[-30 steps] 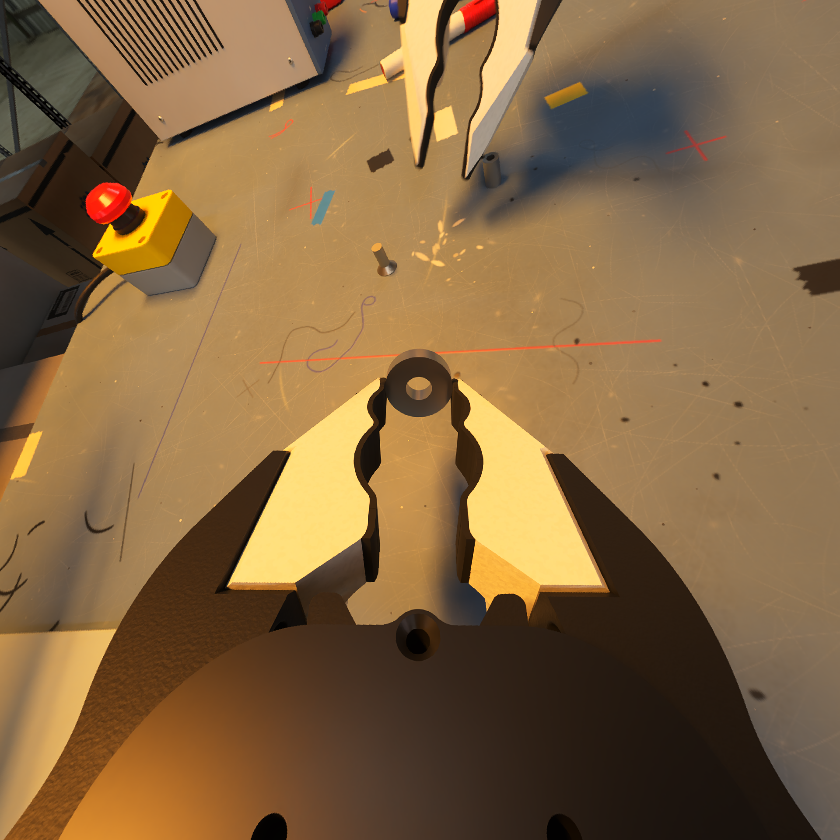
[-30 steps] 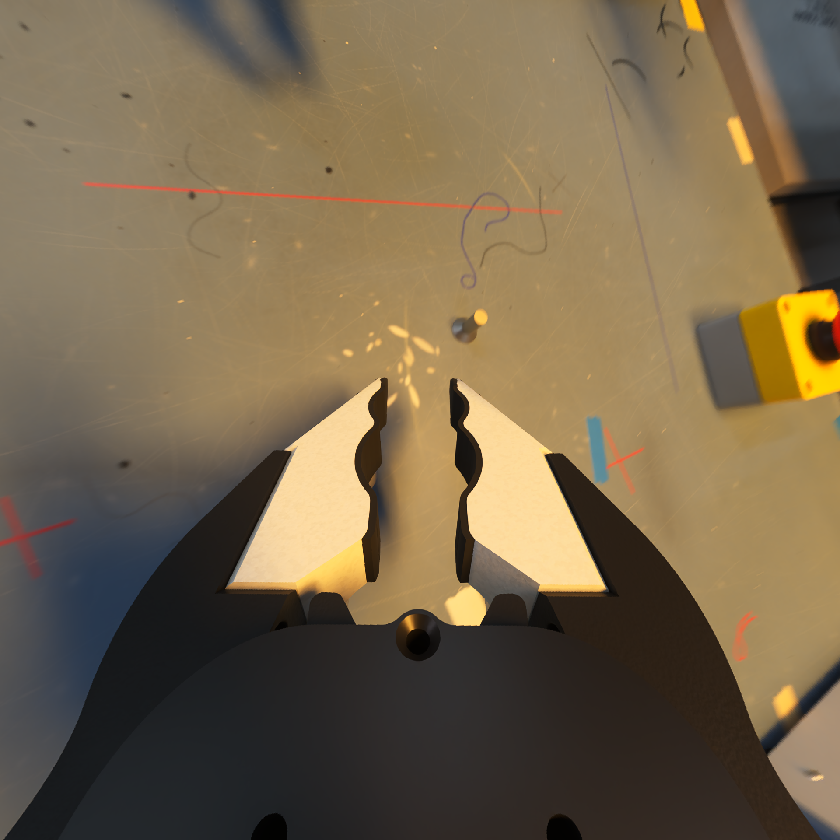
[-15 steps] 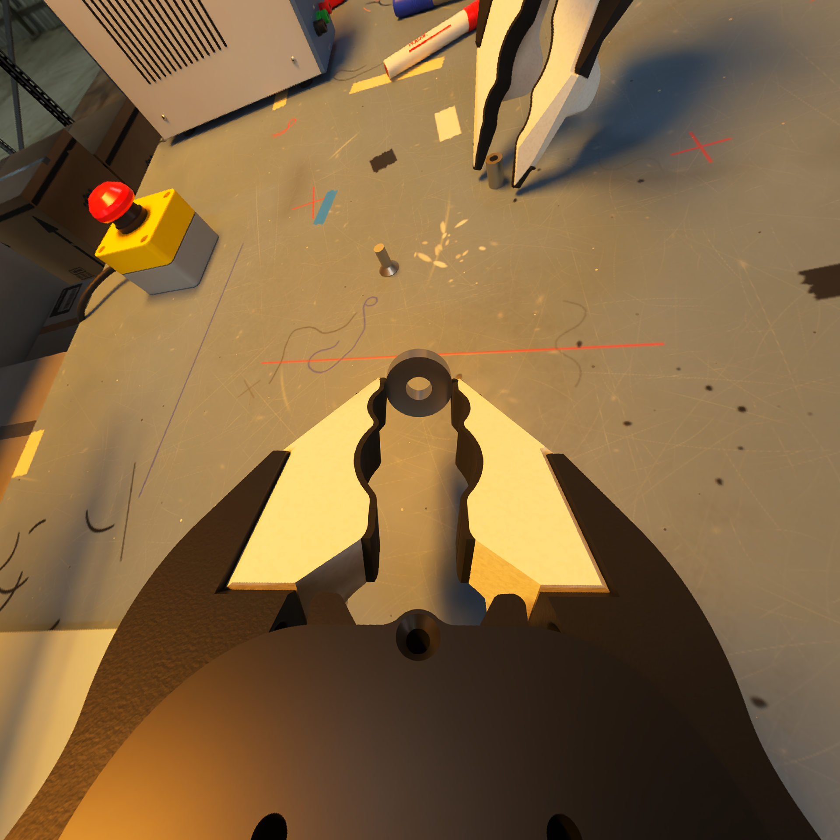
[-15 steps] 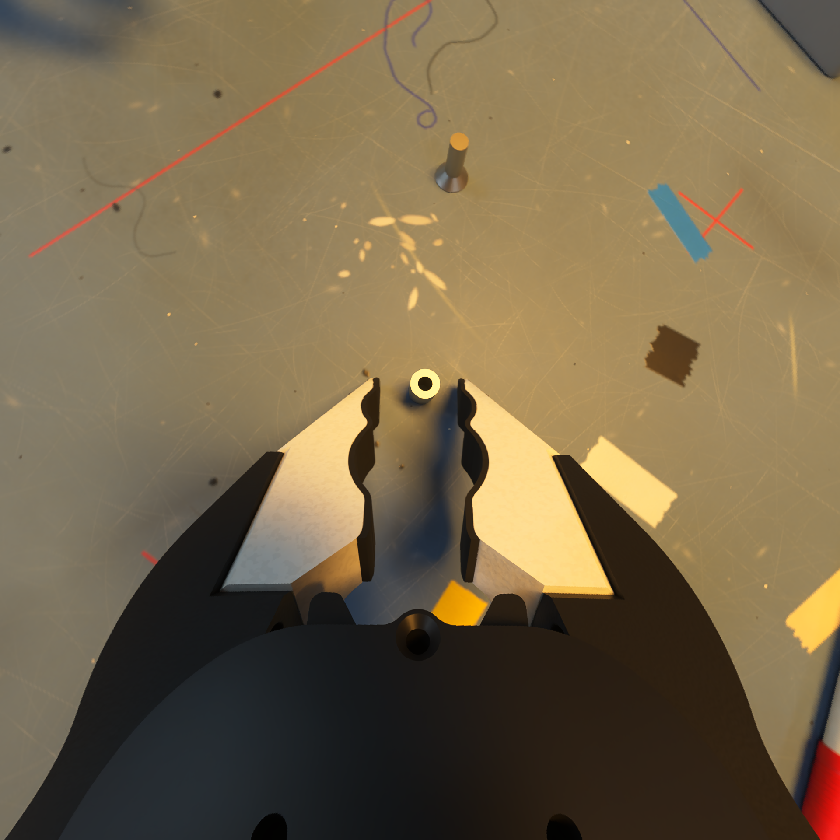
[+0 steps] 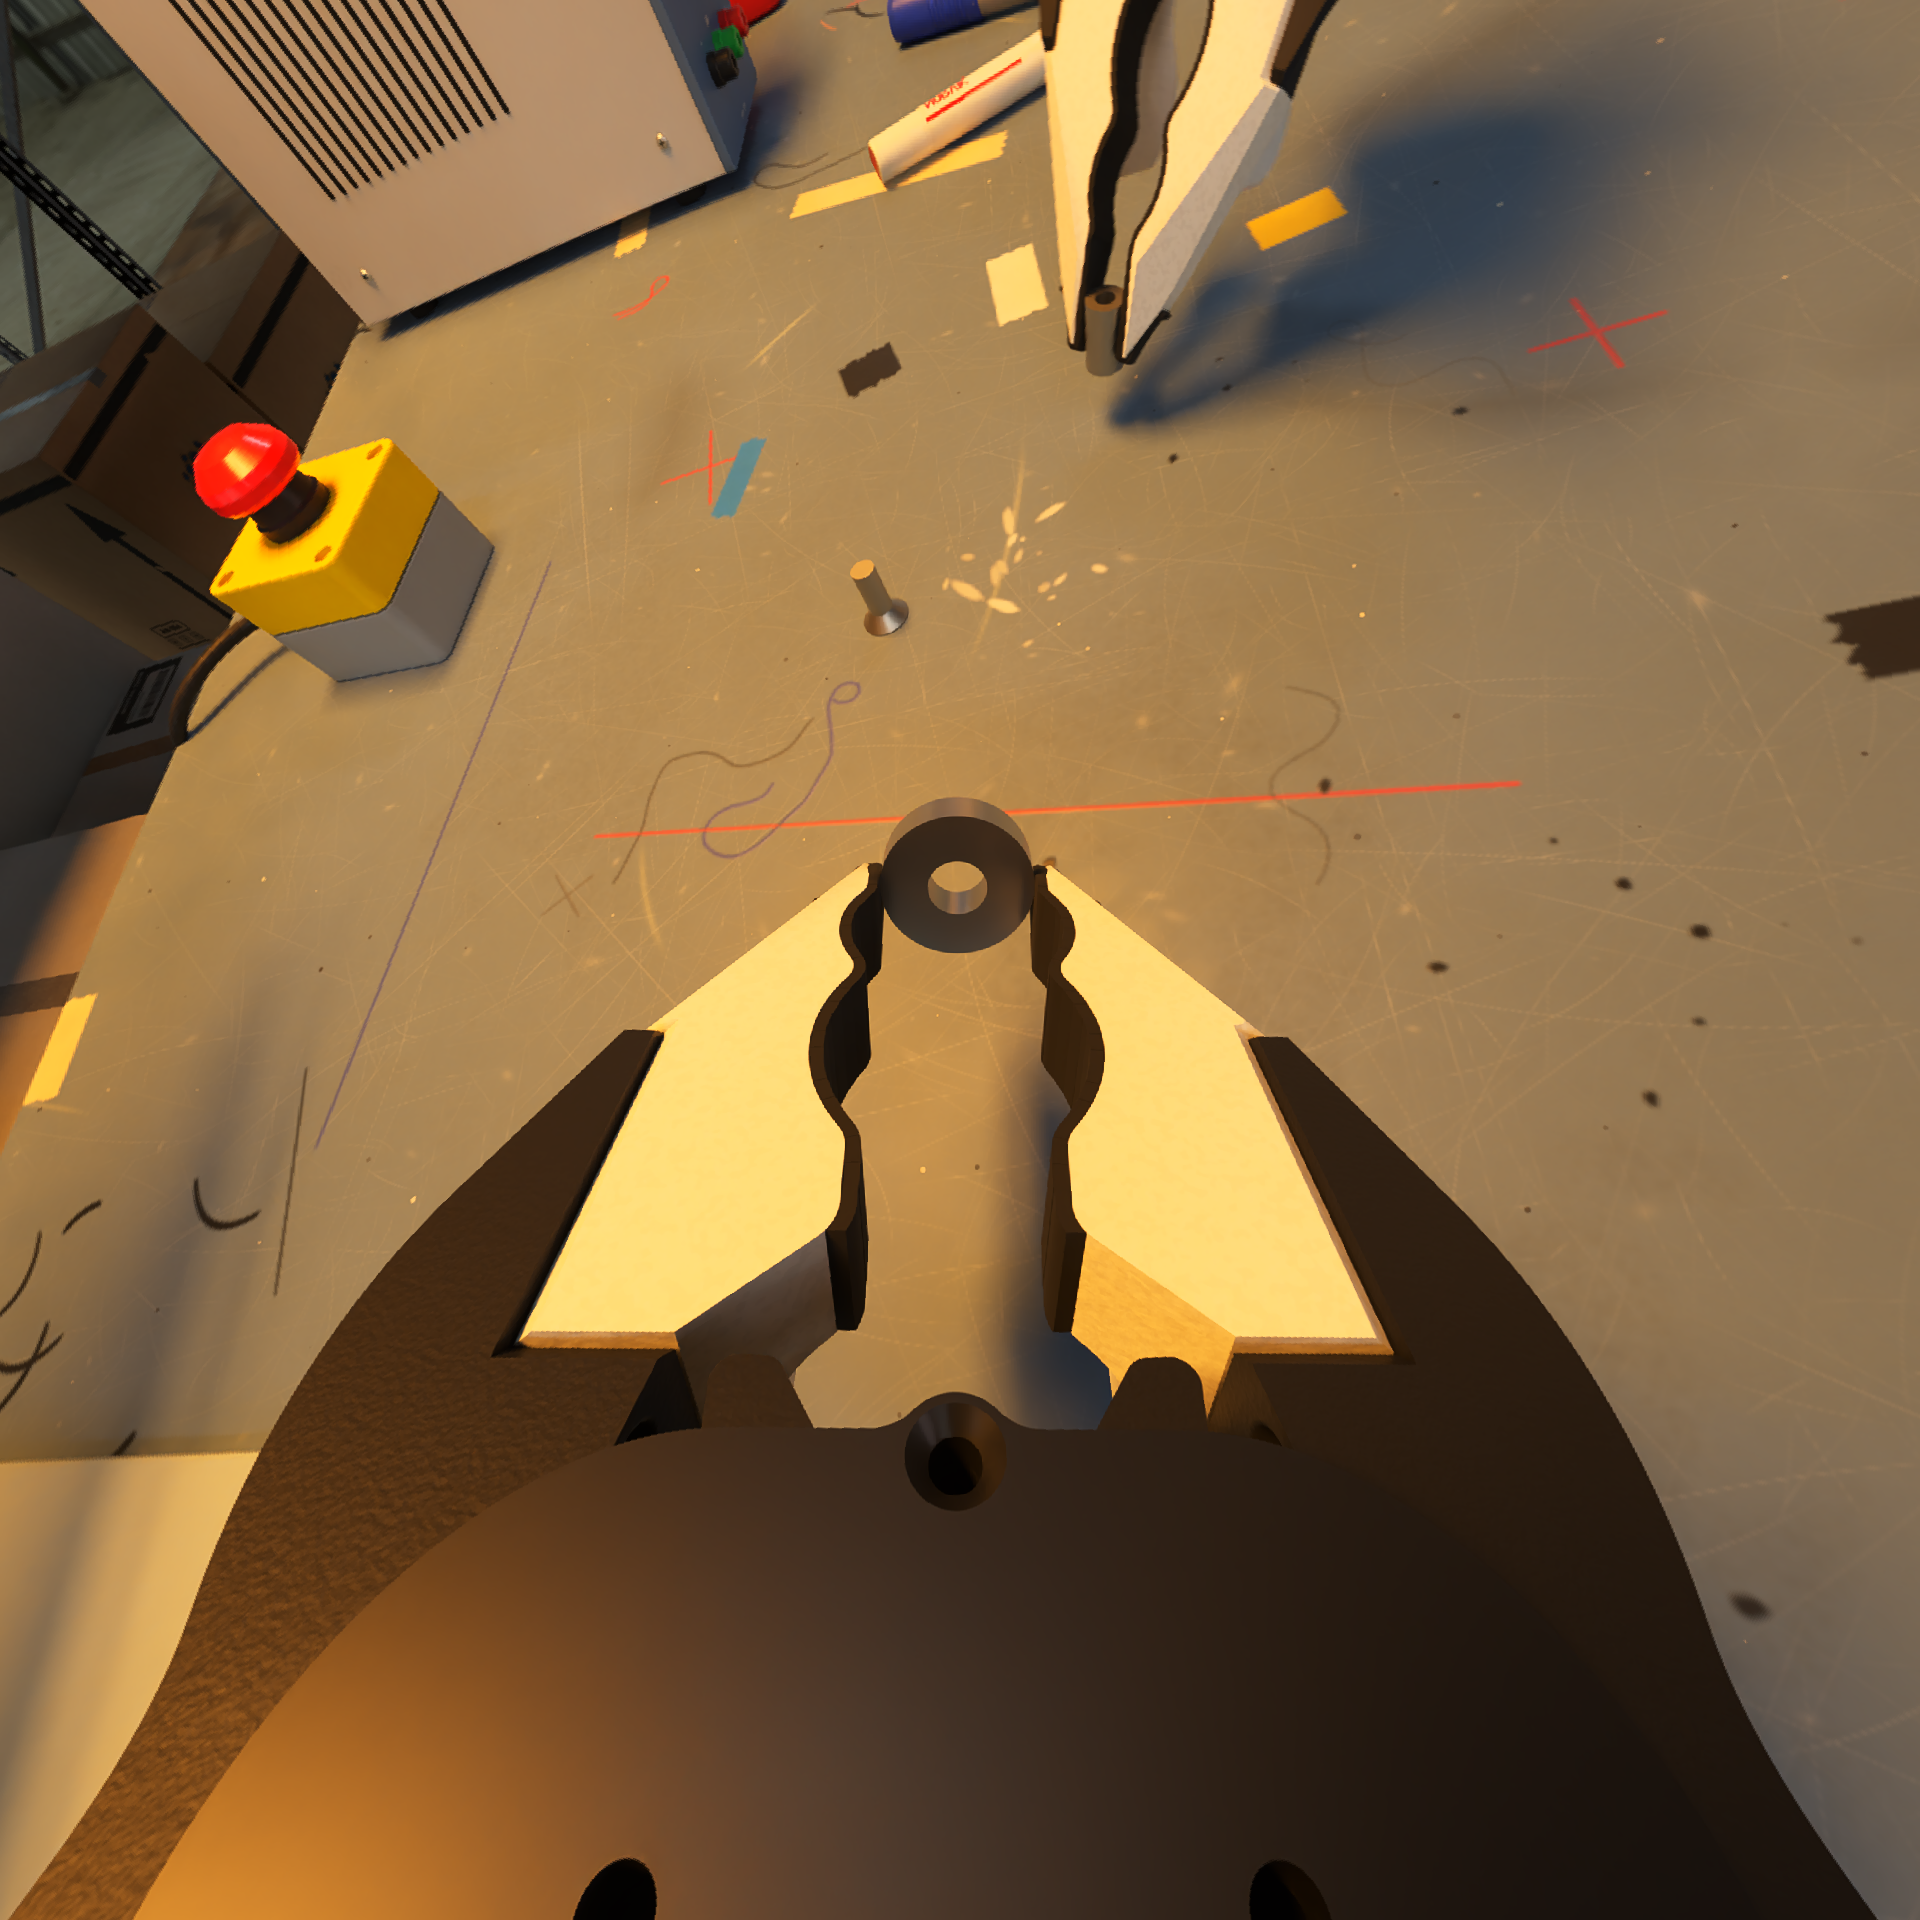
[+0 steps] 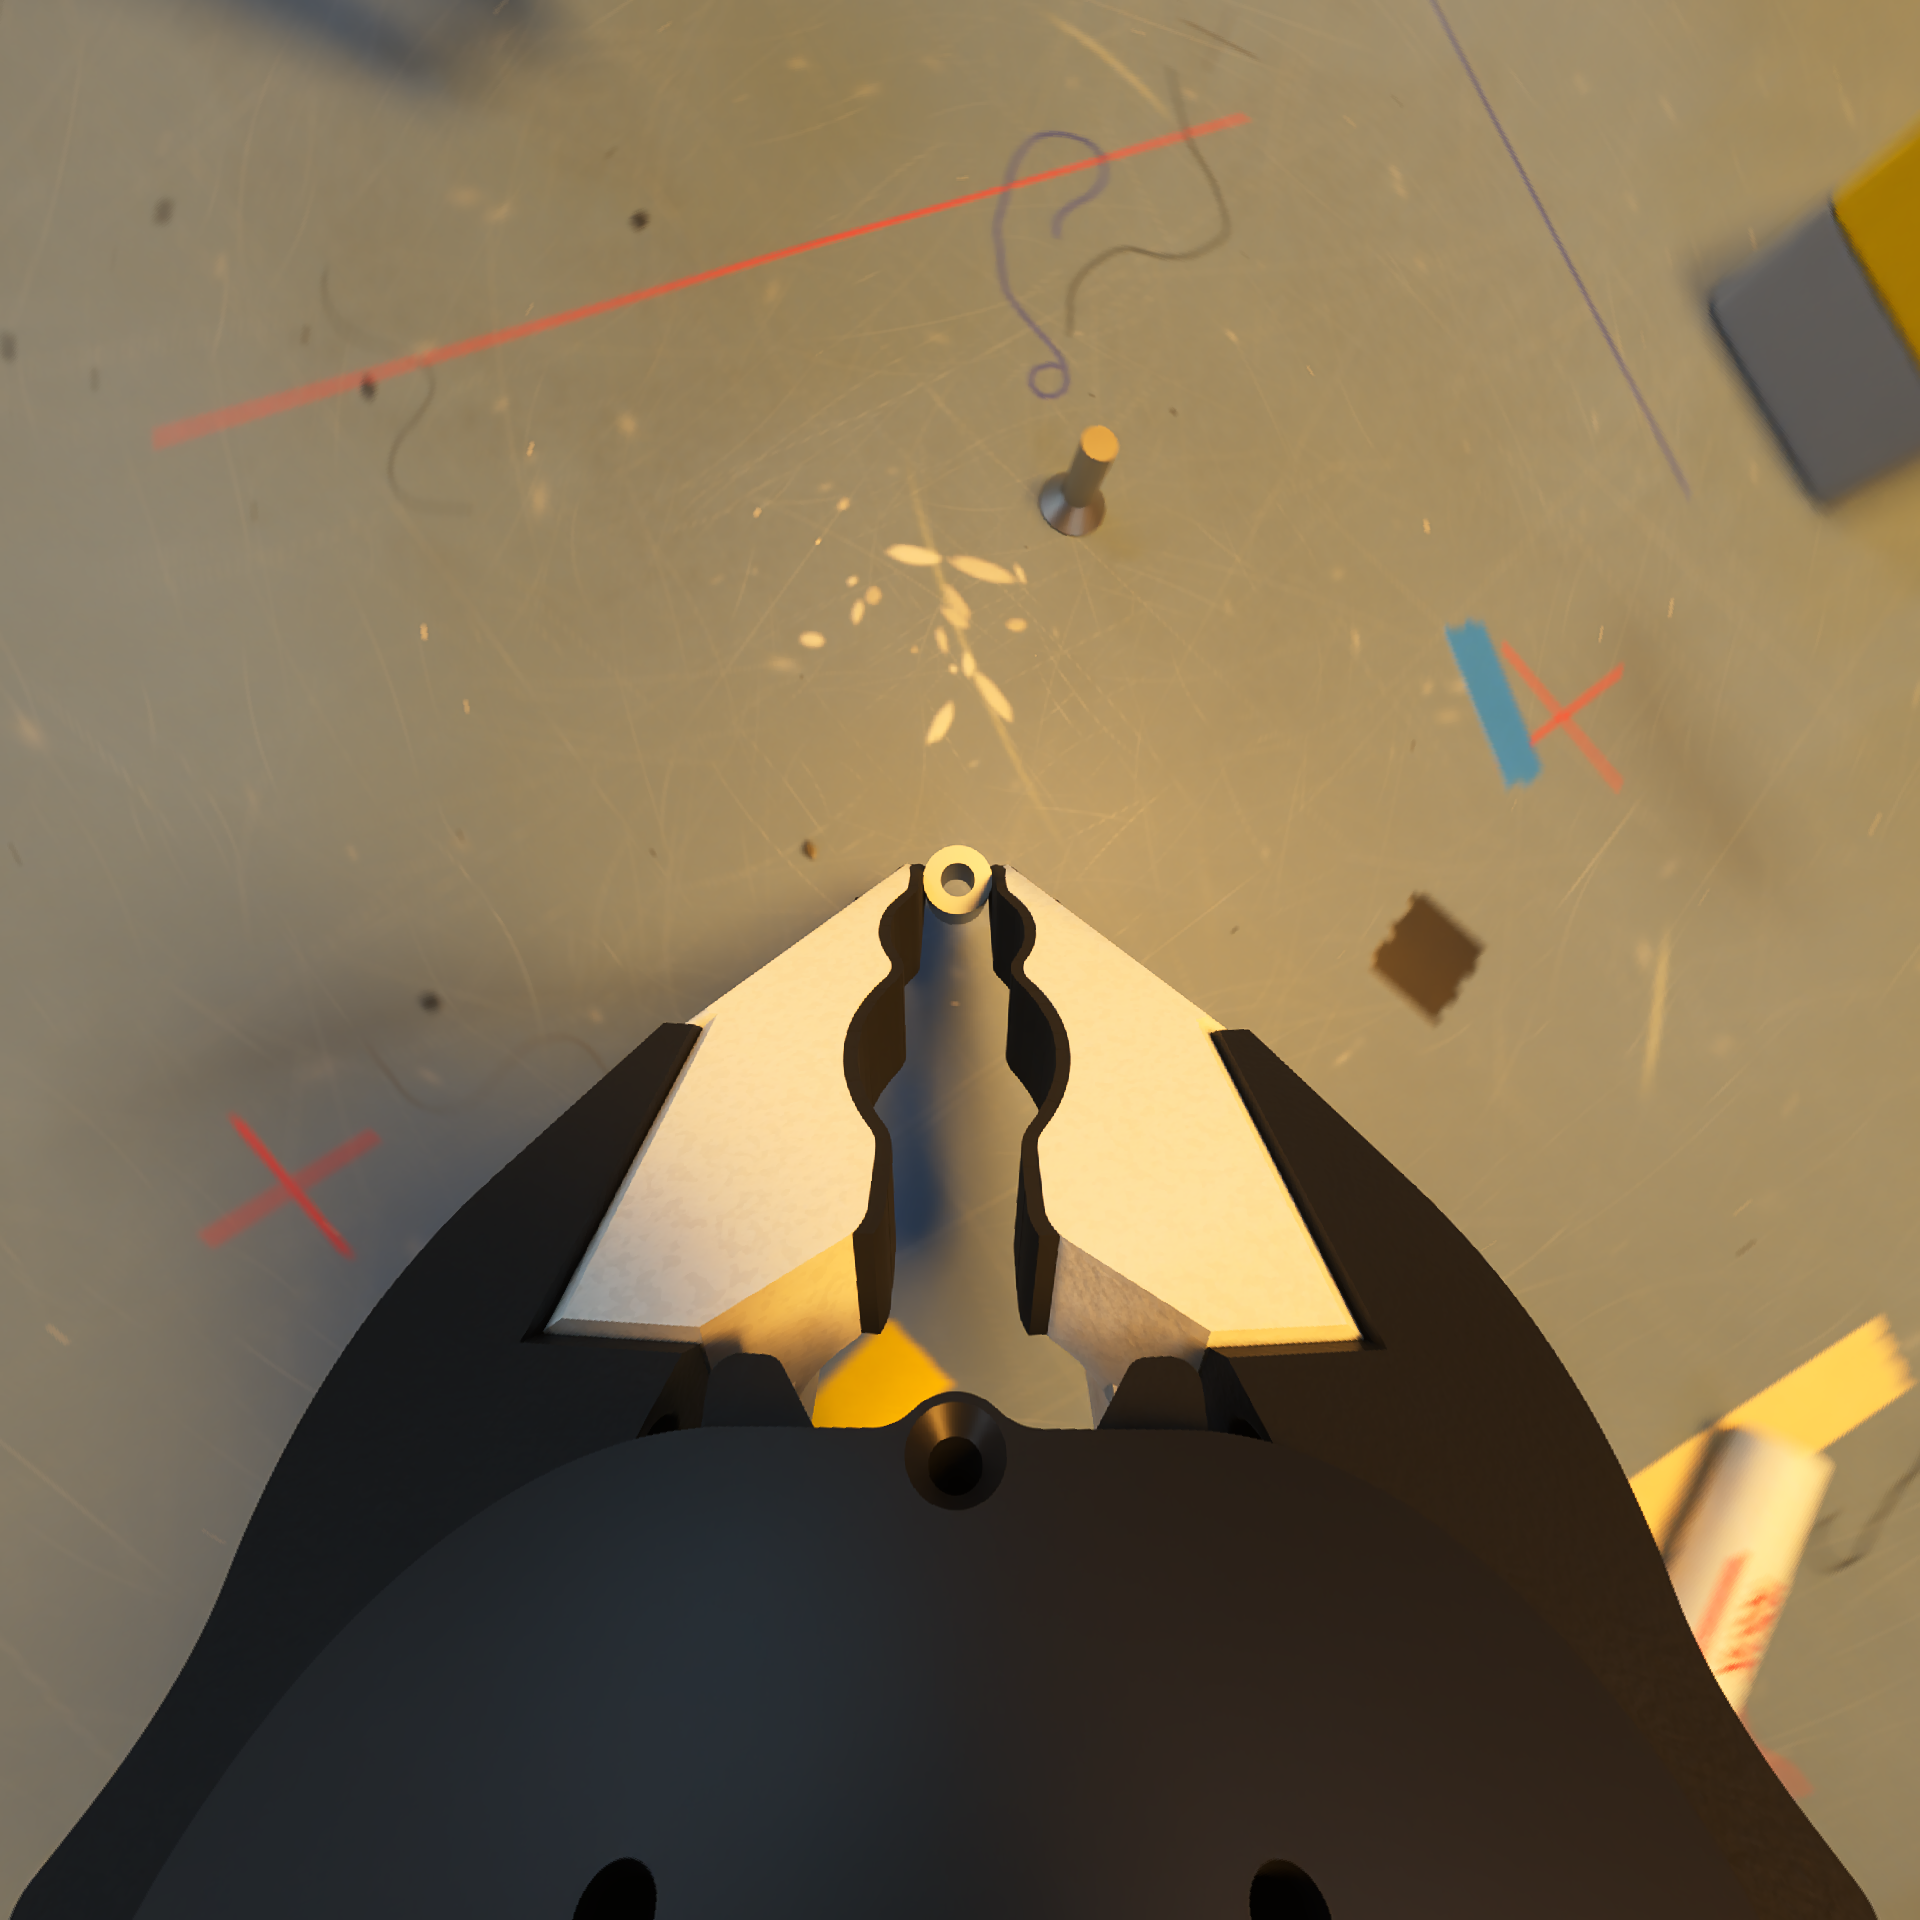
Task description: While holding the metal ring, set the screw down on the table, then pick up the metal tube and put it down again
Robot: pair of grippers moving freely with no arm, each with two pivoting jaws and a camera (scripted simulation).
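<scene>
My left gripper [image 5: 956, 883] is shut on the grey metal ring [image 5: 956, 888] and holds it above the table. The screw [image 5: 878, 603] stands head-down on the table ahead of it, and it also shows in the right wrist view [image 6: 1075, 488]. My right gripper [image 6: 956, 883] is shut on the small metal tube [image 6: 956, 881], which is held upright at the fingertips. In the left wrist view the right gripper [image 5: 1103, 343] points down at the far side with the tube [image 5: 1101, 327] between its tips, and the tube looks slightly off the table.
A yellow box with a red push button [image 5: 332, 551] stands at the left, and its blurred edge shows in the right wrist view [image 6: 1829, 343]. A grey vented cabinet [image 5: 416, 135] stands at the far left. A white marker pen [image 5: 956, 104] lies near the right gripper.
My right gripper moved over the tube, closed on it and rose with it. The left gripper and the ring have stayed still. The screw has not moved.
</scene>
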